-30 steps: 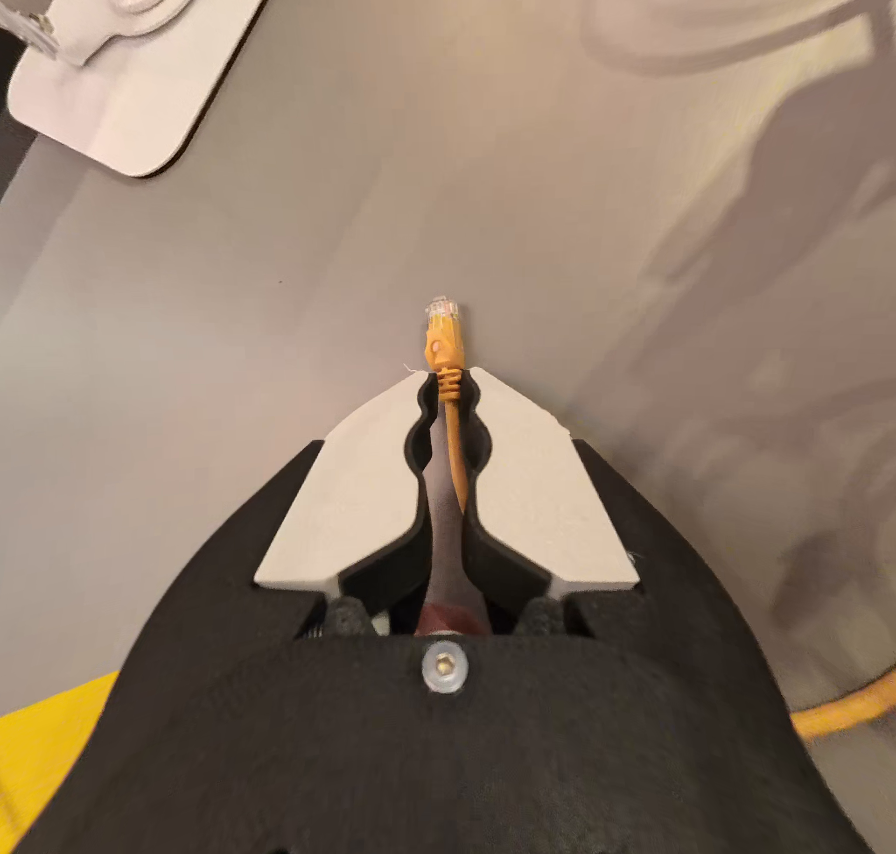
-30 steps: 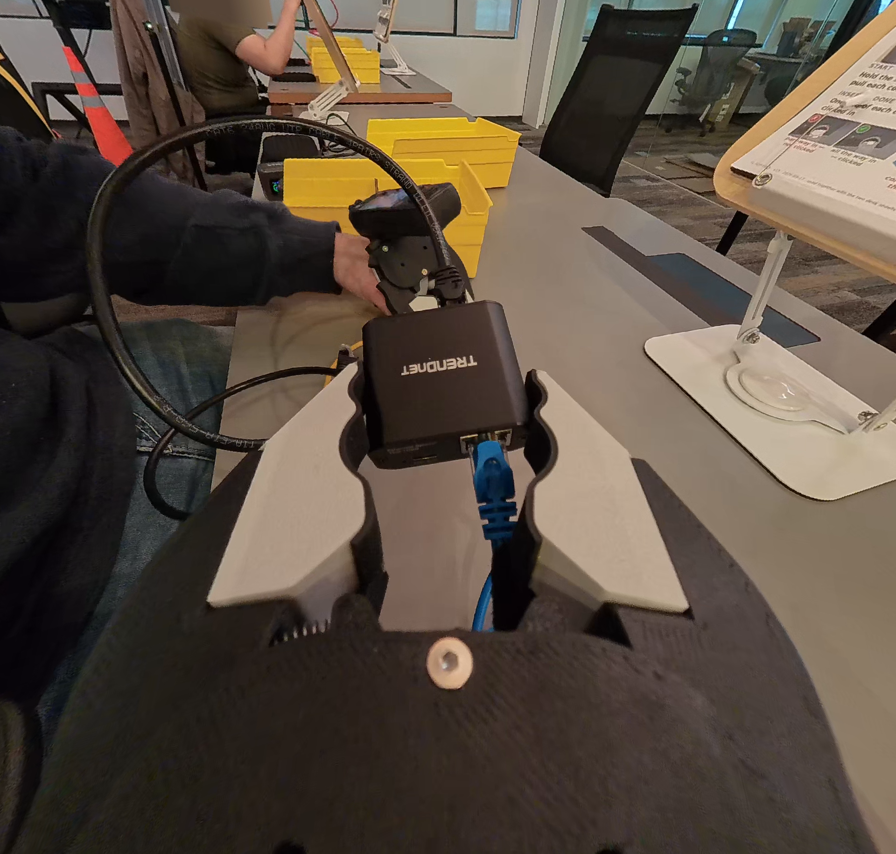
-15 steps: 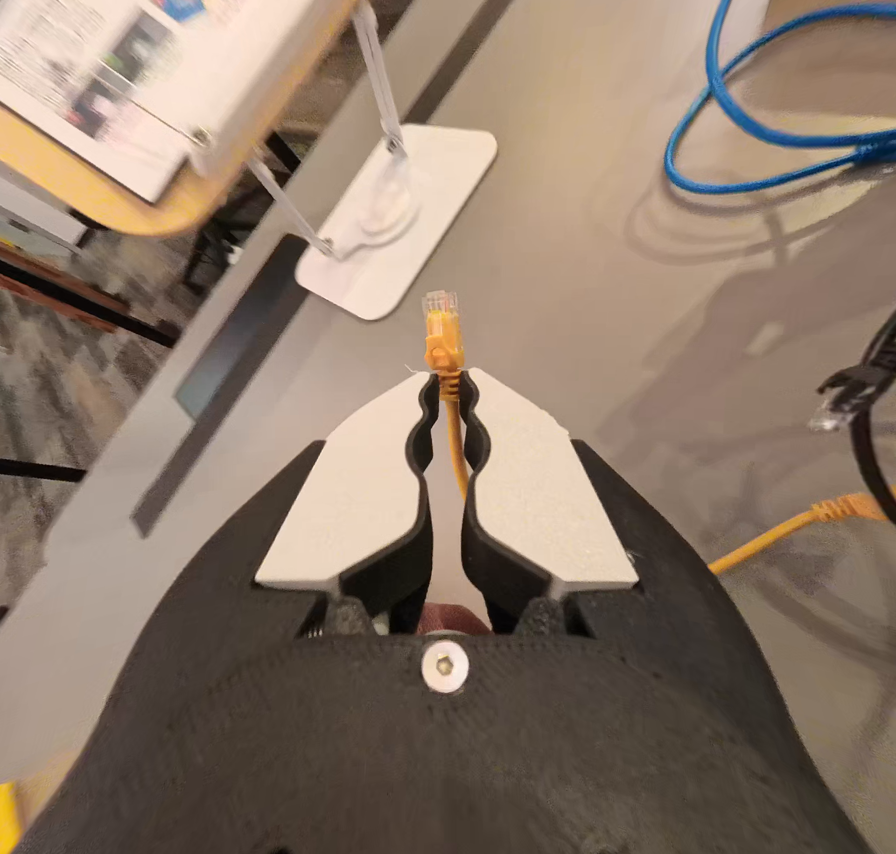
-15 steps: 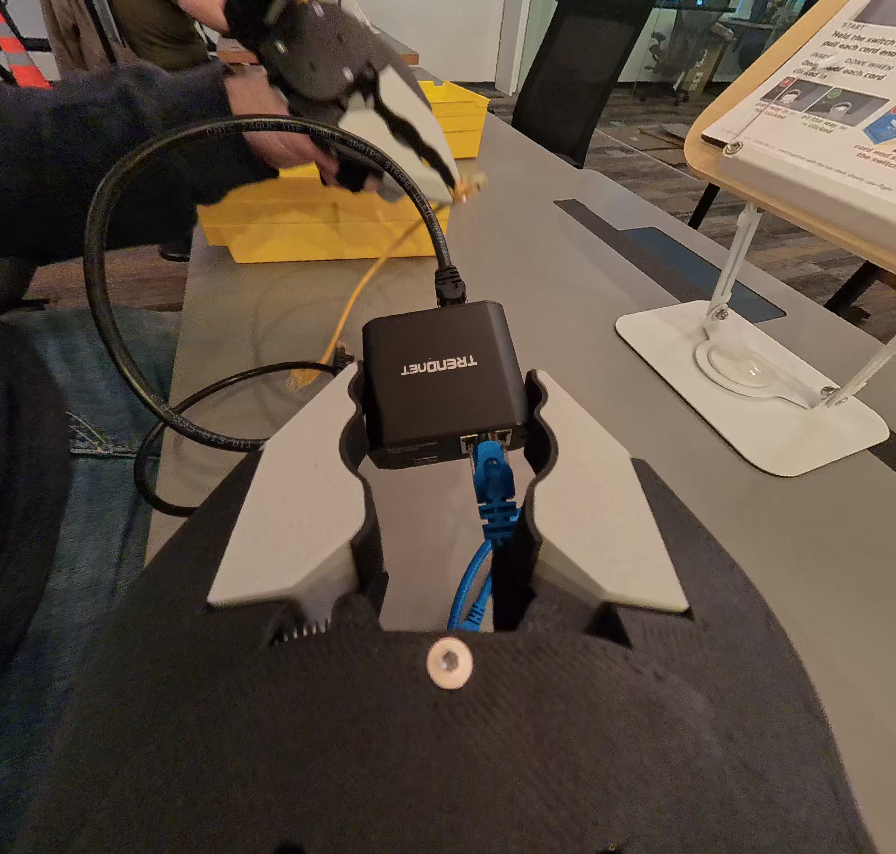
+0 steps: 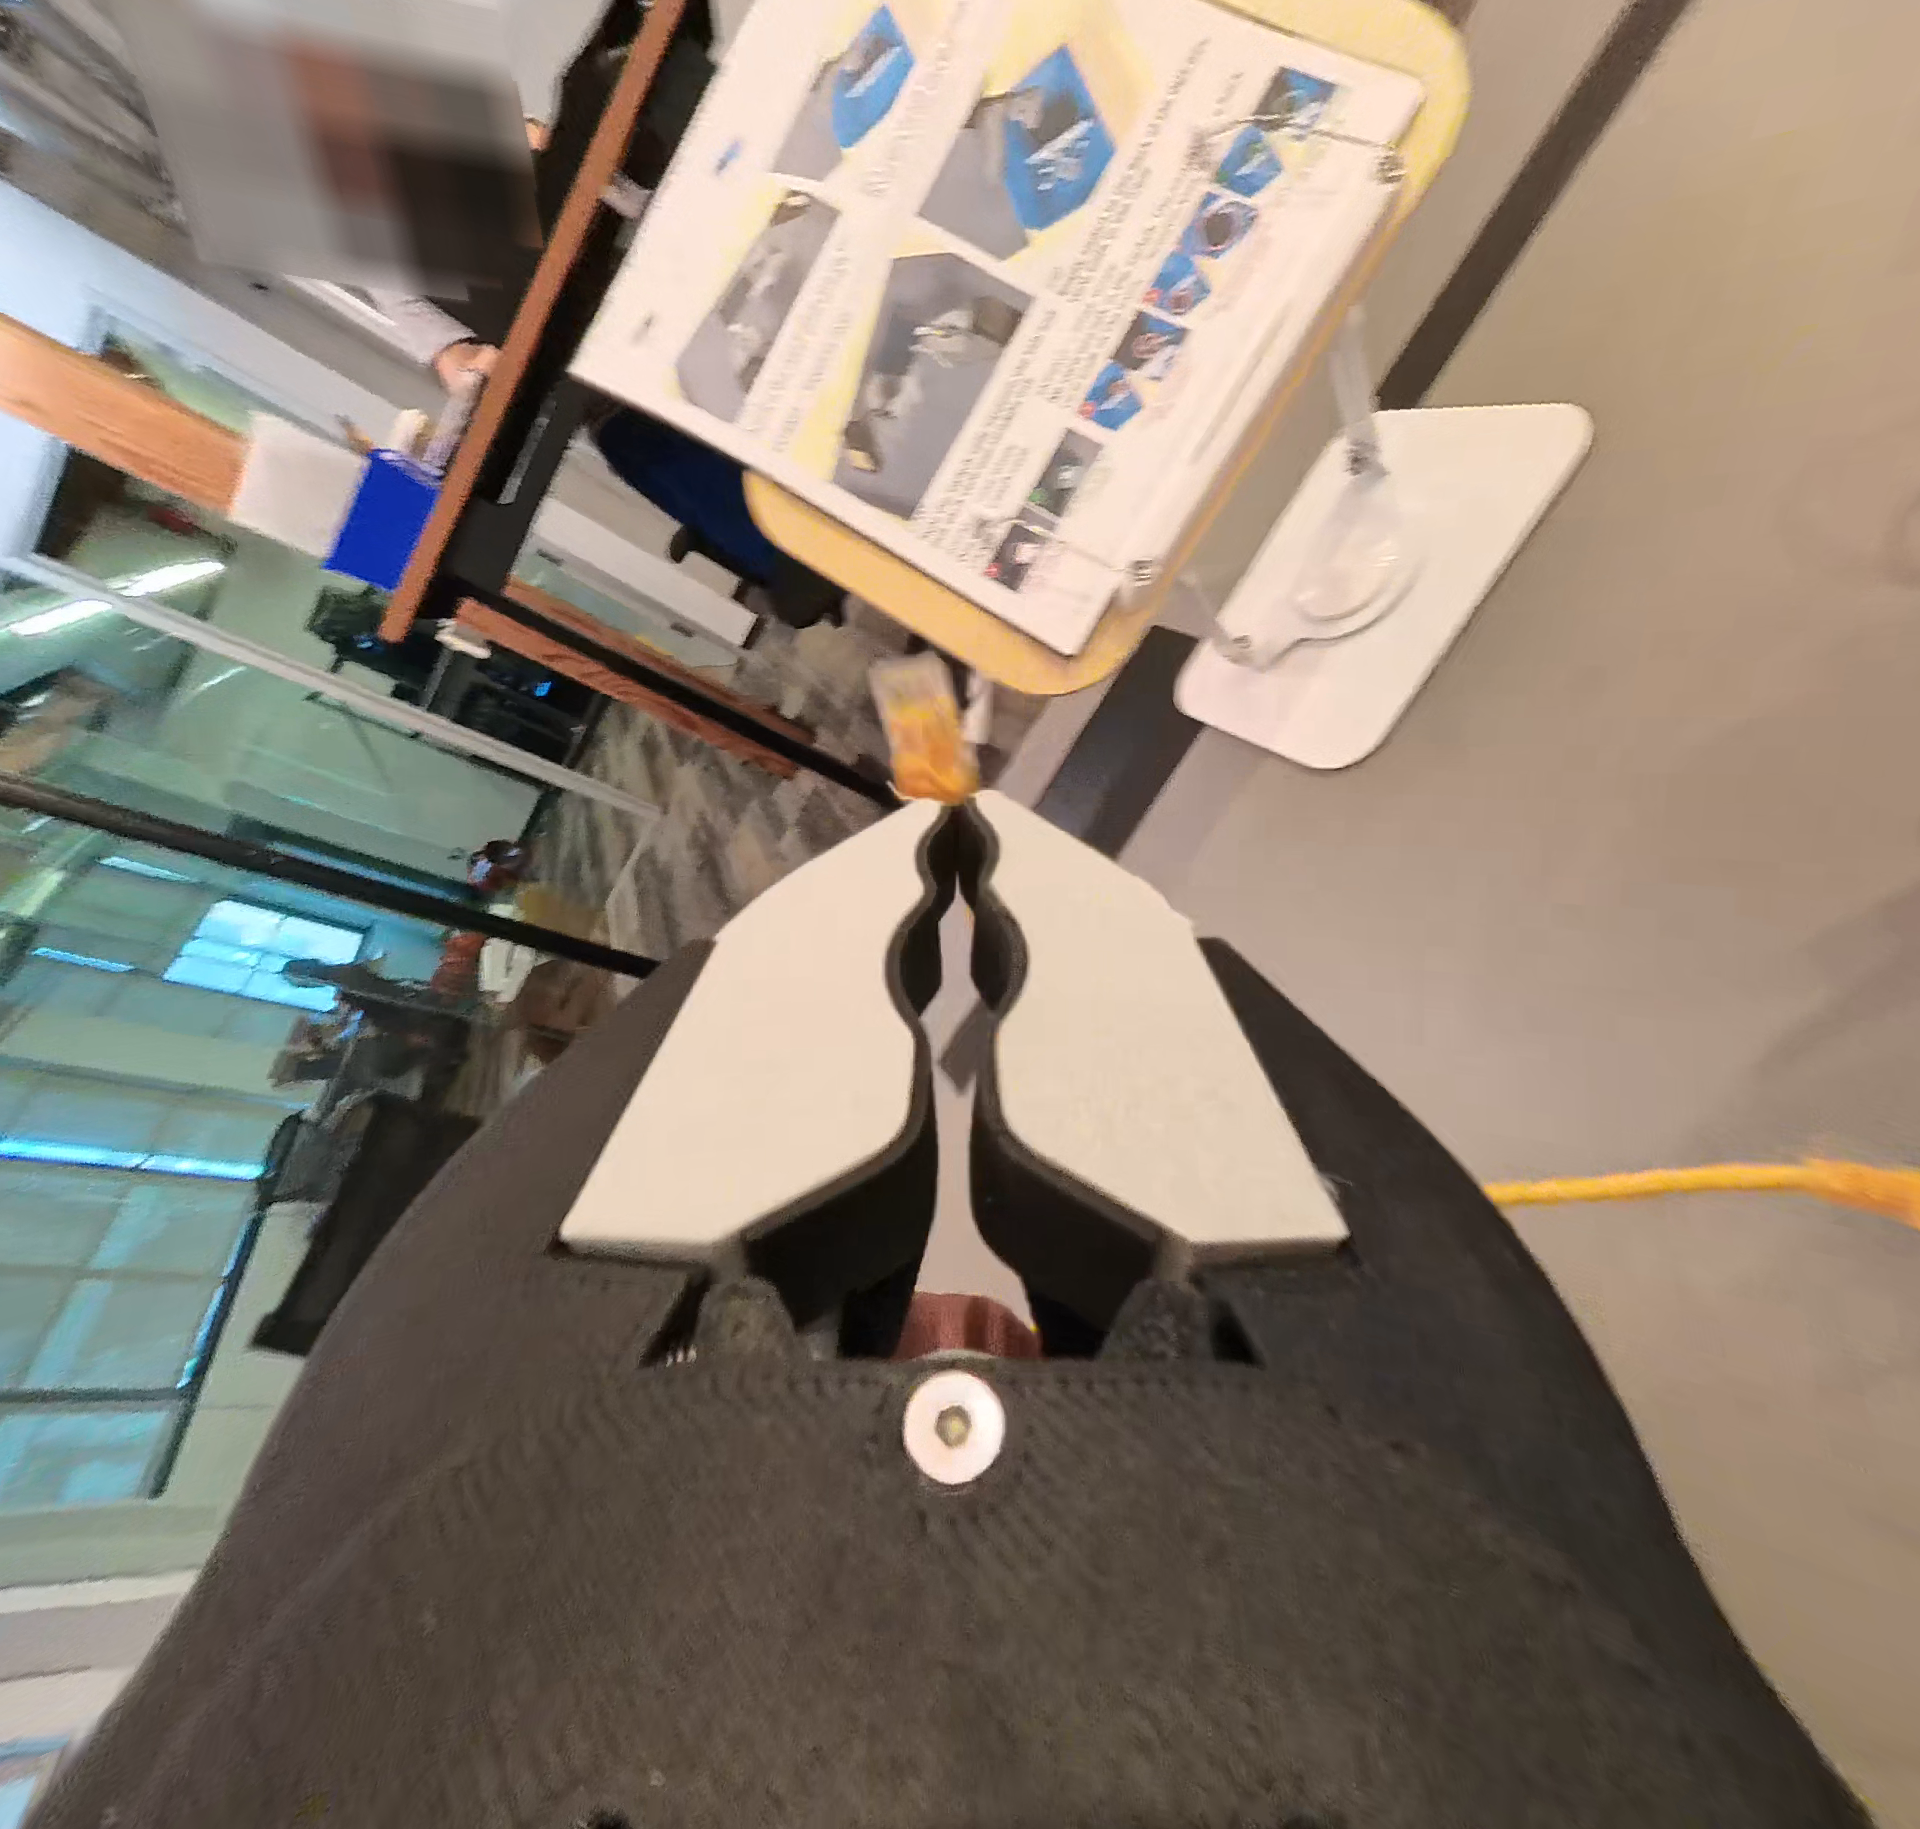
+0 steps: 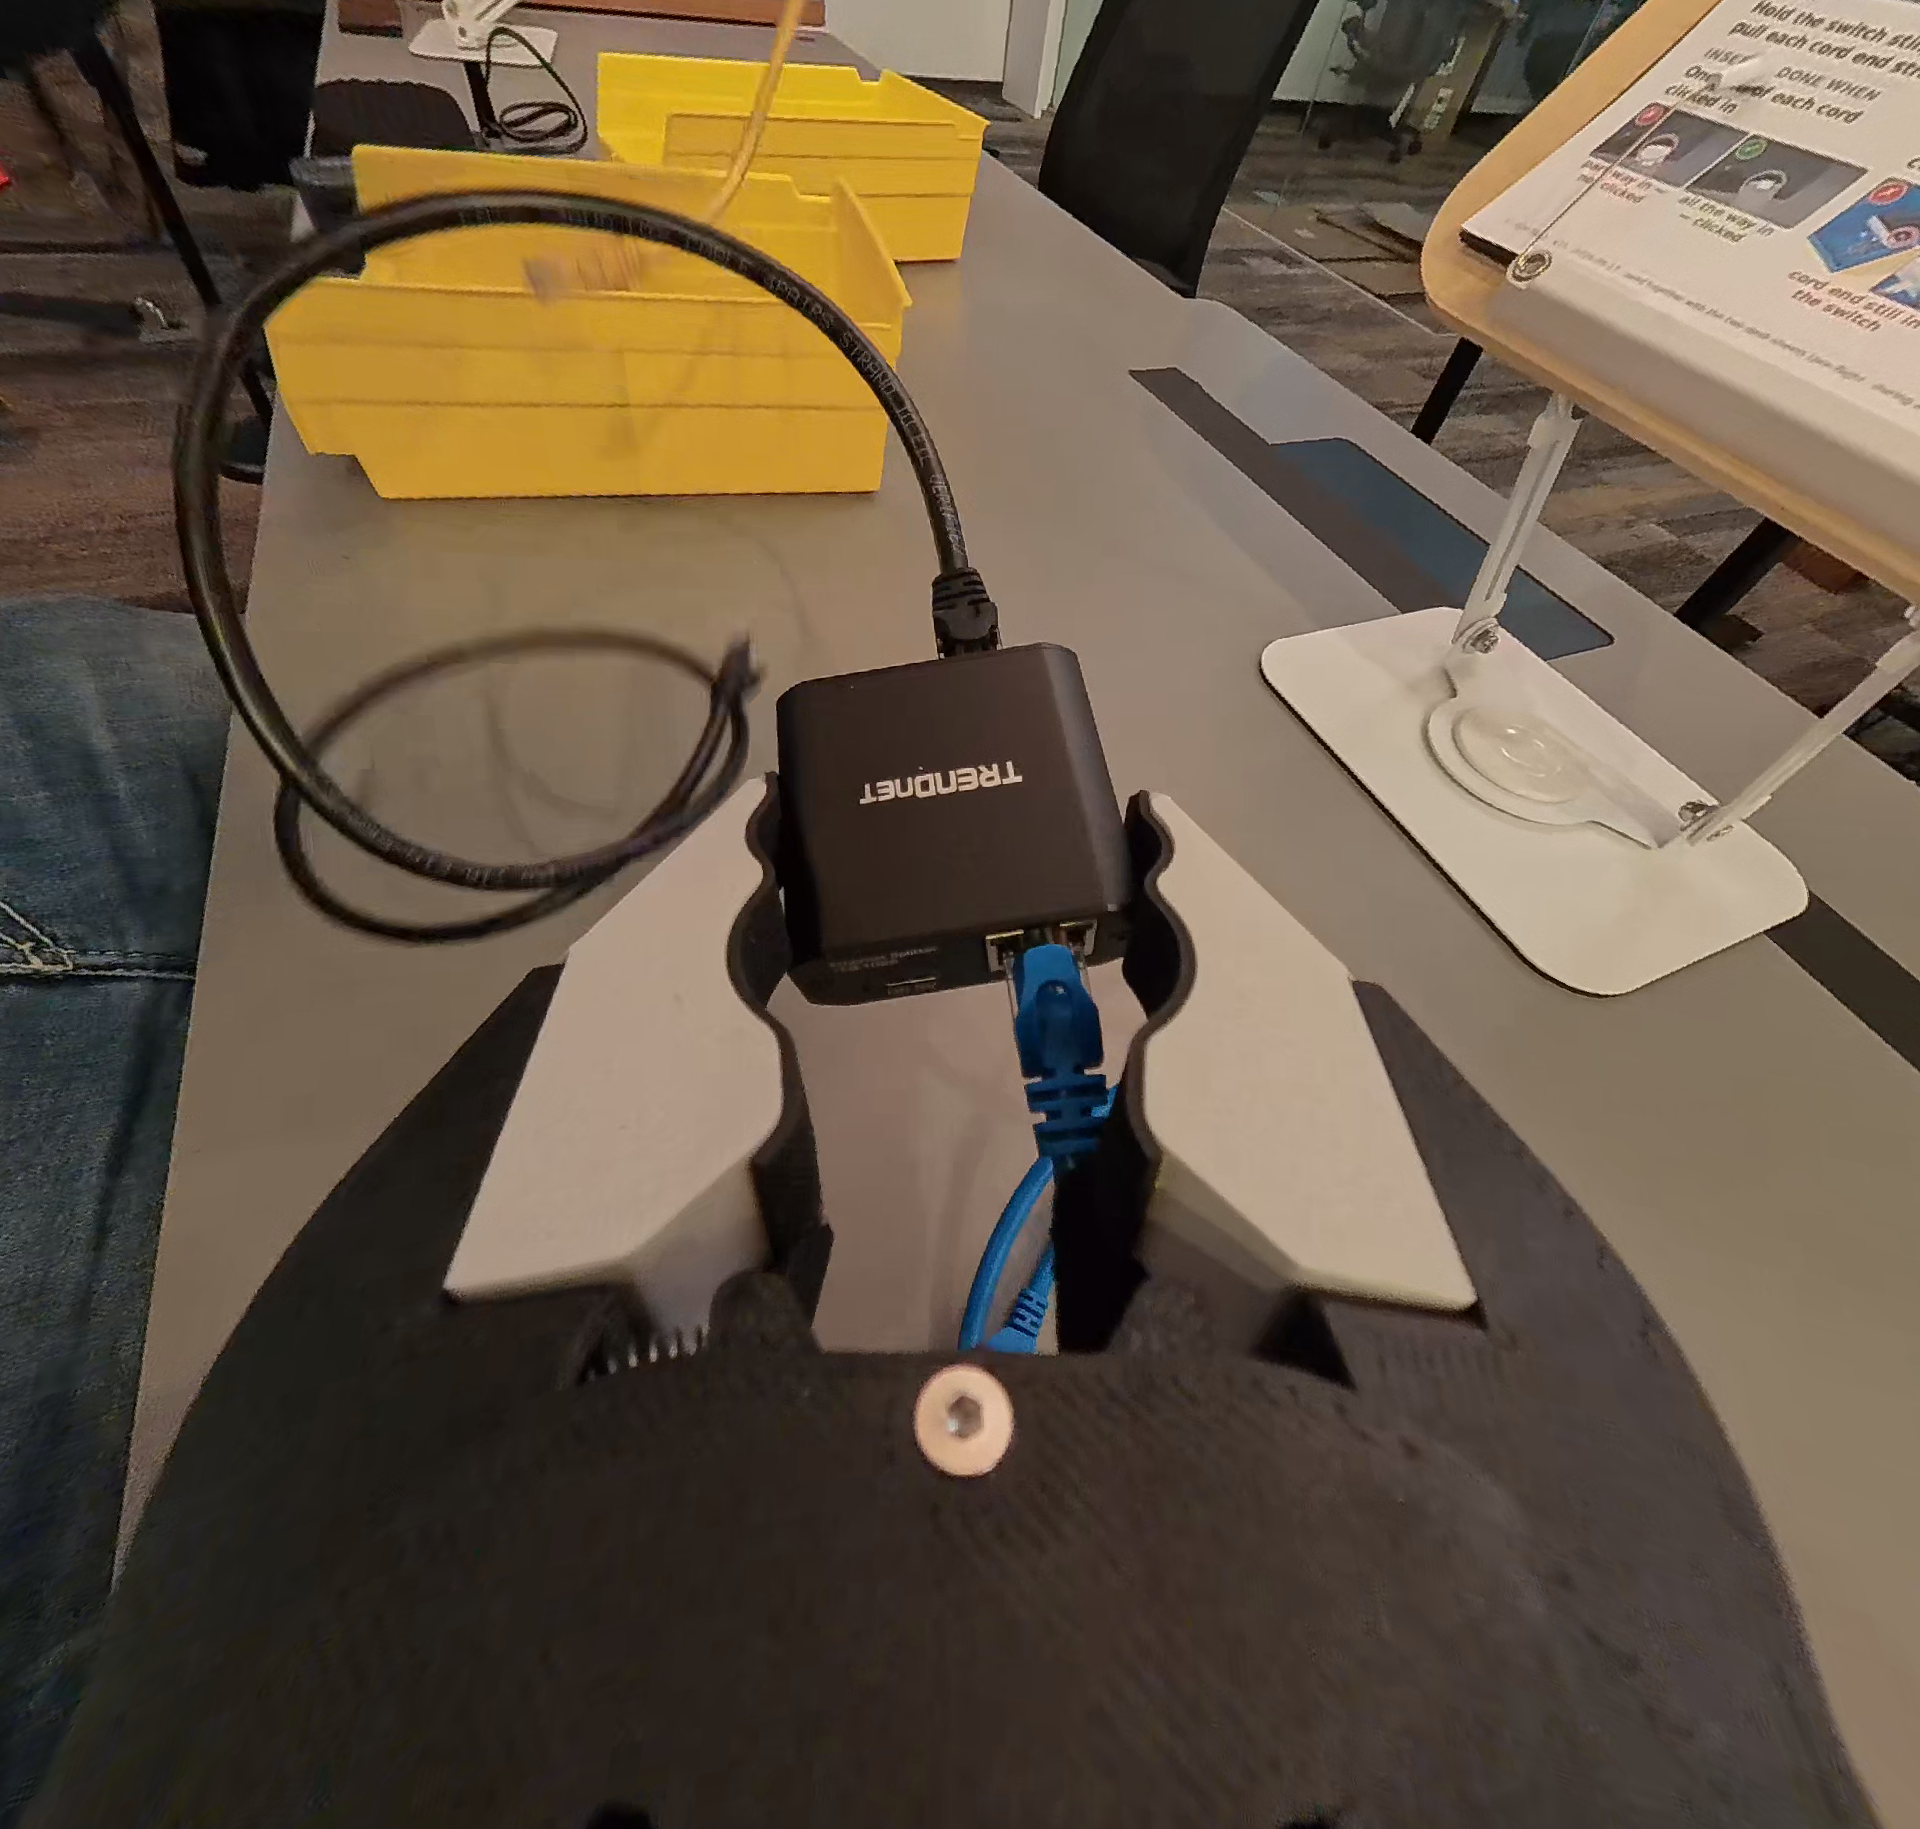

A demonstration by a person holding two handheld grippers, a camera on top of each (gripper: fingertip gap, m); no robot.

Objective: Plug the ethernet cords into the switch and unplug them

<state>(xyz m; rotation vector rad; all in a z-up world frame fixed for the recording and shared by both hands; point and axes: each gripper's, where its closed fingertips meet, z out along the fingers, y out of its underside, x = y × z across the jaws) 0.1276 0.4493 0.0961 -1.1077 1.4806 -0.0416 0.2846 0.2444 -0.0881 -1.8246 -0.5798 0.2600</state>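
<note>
My right gripper (image 6: 953, 815) is shut on the black switch (image 6: 935, 740), which sits on the grey table (image 6: 1195, 532). A blue cord (image 6: 1058, 1026) is plugged into the switch's near face and runs back between the fingers. A black cord (image 6: 961, 607) is plugged into the far side and loops left; its loose end (image 6: 738, 659) hangs near the switch. My left gripper (image 5: 951, 815) is shut on the orange cord's plug (image 5: 920, 740), held in the air with the plug sticking out past the fingertips. The orange cord (image 6: 769, 86) hangs blurred at the top of the right wrist view.
Yellow bins (image 6: 582, 377) stand at the far left of the table. A tilted instruction board (image 6: 1683, 169) on a white base (image 6: 1538, 813) stands to the right; it also shows in the left wrist view (image 5: 997, 293). A person's jeans (image 6: 83, 844) are at the left edge. Left tips to right tips: about 30 cm.
My left gripper has lifted and swung up with the orange plug, out of the right wrist view; its view now tilts toward the room. The right gripper still holds the switch.
</note>
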